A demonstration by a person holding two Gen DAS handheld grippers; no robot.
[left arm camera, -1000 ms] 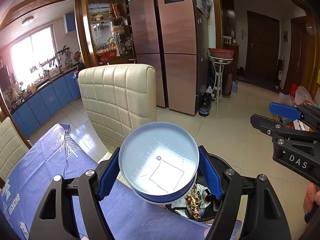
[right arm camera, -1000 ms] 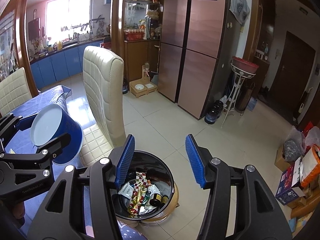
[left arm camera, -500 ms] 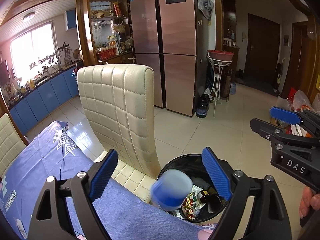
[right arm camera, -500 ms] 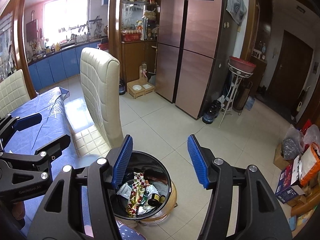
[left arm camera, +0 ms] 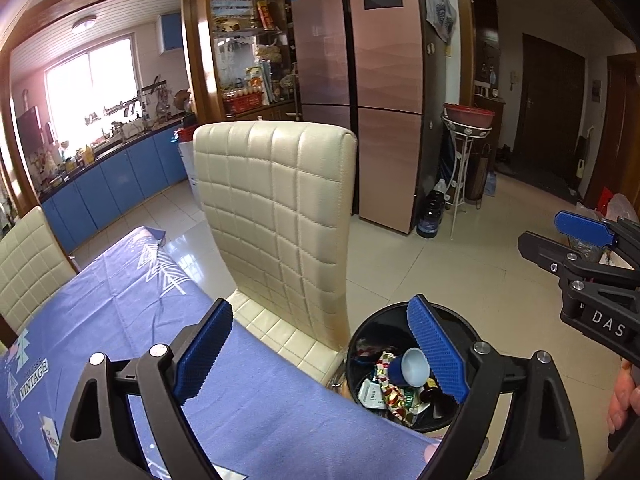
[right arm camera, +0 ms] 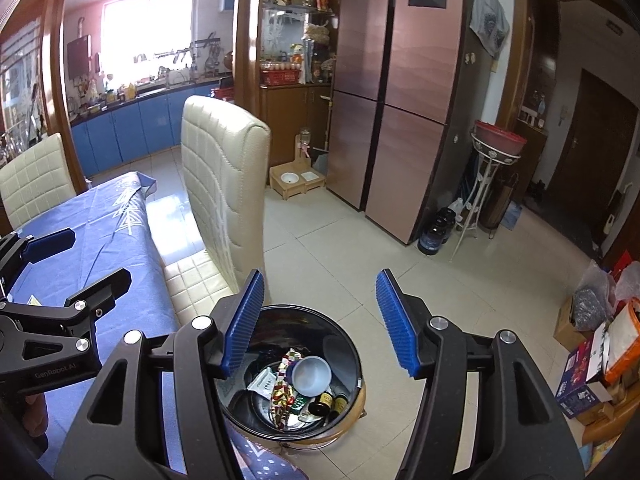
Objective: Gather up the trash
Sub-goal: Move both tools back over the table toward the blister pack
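Observation:
A blue paper cup (left arm camera: 410, 368) lies on its side inside the round black trash bin (left arm camera: 362, 332) on the floor, on top of wrappers and small dark bottles. It also shows in the right wrist view (right arm camera: 310, 376), in the bin (right arm camera: 348, 346). My left gripper (left arm camera: 320, 354) is open and empty, above the table edge beside the bin. My right gripper (right arm camera: 320, 324) is open and empty, above the bin; it shows from the side in the left wrist view (left arm camera: 576, 240).
A blue tablecloth (left arm camera: 120, 312) covers the table at the left. A cream quilted chair (left arm camera: 280, 208) stands between table and bin. A copper fridge (left arm camera: 384, 92), a plant stand (left arm camera: 466, 168) and boxes (right arm camera: 588, 376) stand around the tiled floor.
My left gripper opened and let go of the blue cup. The cup fell into the trash bin and lies there. The right gripper stayed open over the bin.

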